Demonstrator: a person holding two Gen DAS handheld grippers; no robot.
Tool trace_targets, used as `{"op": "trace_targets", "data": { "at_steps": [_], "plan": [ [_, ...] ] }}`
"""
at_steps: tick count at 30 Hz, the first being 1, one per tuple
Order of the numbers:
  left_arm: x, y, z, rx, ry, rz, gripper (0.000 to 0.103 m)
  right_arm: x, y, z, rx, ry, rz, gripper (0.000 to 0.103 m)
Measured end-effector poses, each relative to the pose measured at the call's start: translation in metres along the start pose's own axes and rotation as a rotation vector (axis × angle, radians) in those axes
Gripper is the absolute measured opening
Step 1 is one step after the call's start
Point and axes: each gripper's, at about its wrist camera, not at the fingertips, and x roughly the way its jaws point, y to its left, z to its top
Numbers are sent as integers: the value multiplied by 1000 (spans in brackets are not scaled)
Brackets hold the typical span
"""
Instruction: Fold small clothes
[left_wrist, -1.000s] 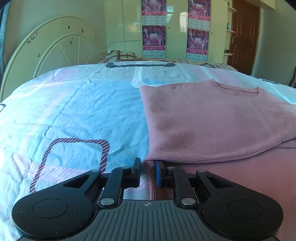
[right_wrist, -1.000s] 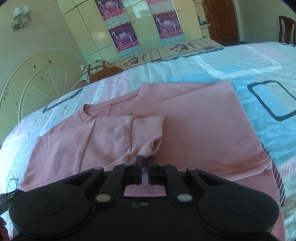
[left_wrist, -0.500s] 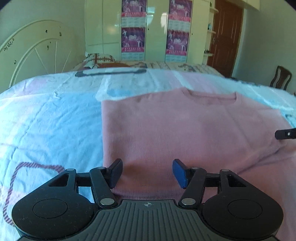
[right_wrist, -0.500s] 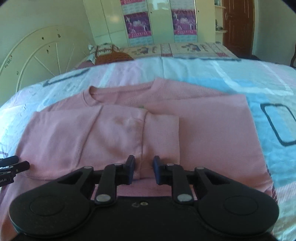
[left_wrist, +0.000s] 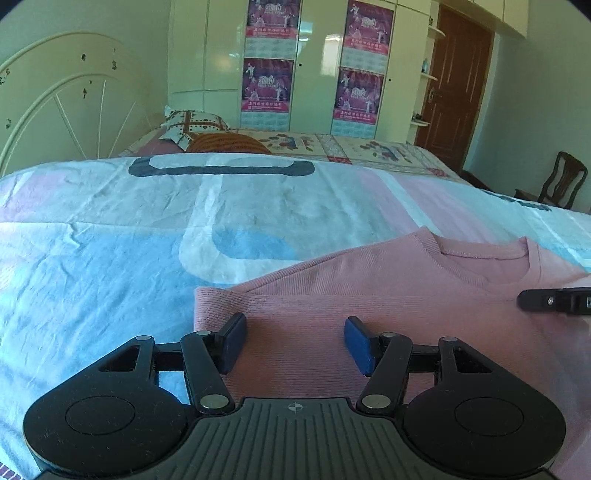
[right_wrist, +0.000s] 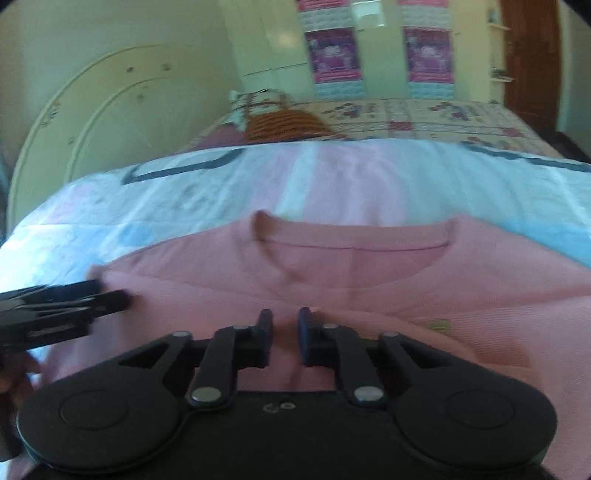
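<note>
A pink sweater (left_wrist: 388, 291) lies flat on the bed, collar (right_wrist: 351, 243) at the far side and a sleeve folded across its front. My left gripper (left_wrist: 295, 343) is open over the sweater's left shoulder corner, with nothing pinched between its blue pads. My right gripper (right_wrist: 285, 332) hovers low over the fabric just below the collar. Its jaws are closing, a narrow gap still shows between them, and only flat cloth lies under it. The right wrist view is blurred by motion. Each gripper shows at the edge of the other's view: left gripper (right_wrist: 66, 306), right gripper (left_wrist: 546, 301).
The bedsheet (left_wrist: 129, 258) is pale blue and pink with dark outlined shapes. A white headboard (left_wrist: 55, 110) stands at the left. Pillows (left_wrist: 207, 133) lie at the far end, before a wardrobe (left_wrist: 314, 74) with posters. A brown door (left_wrist: 454, 92) and a chair (left_wrist: 557, 181) are at right.
Both grippers have travelled from the sweater's hem end up to its shoulder and collar end. The left jaws let go of the hem edge and opened wide. The right jaws widened slightly.
</note>
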Motion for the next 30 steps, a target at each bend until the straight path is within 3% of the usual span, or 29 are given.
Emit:
{"op": "trace_targets", "data": {
  "at_steps": [1,3,6,11,14,16,18,20,23,24,26,28,29,30],
  "plan": [
    [-3,-1,-2,20,-6,18,60,-5,-21,0,77,-12,-49,0],
    [-9,-8,-2,60,2,104,60,-15,-46,-2,135,-4,-77,6],
    [-41,-26,-6,13,-74,9,61,-48,-46,-5,79,-54,-37,27],
    [-53,-105,-34,48,-24,-122,64,-60,-15,-33,7,15,55,35],
    [-59,-130,-54,100,0,-87,64,-62,5,-50,-95,35,35,37],
    [-68,-118,-61,60,-7,-83,65,-71,-1,-58,-120,33,6,37],
    [-80,-92,-69,33,7,-9,66,-84,-27,-62,-77,25,-30,20],
    [-89,-64,-77,6,20,50,65,-94,-49,-65,-37,28,-60,13],
    [-100,-40,-79,0,29,70,66,-98,-52,-61,-41,39,-58,17],
    [-104,-38,-77,-5,22,70,66,-103,-47,-59,-49,19,-67,30],
    [-110,-37,-76,-2,10,71,66,-111,-41,-58,-61,-20,-72,29],
    [-103,-35,-79,-2,64,80,66,-104,-46,-62,-34,21,-95,26],
    [-101,-37,-81,7,64,82,66,-95,-51,-65,-27,68,-123,26],
    [-103,-41,-79,12,60,93,66,-94,-54,-68,-20,57,-111,26]
  ]
}}
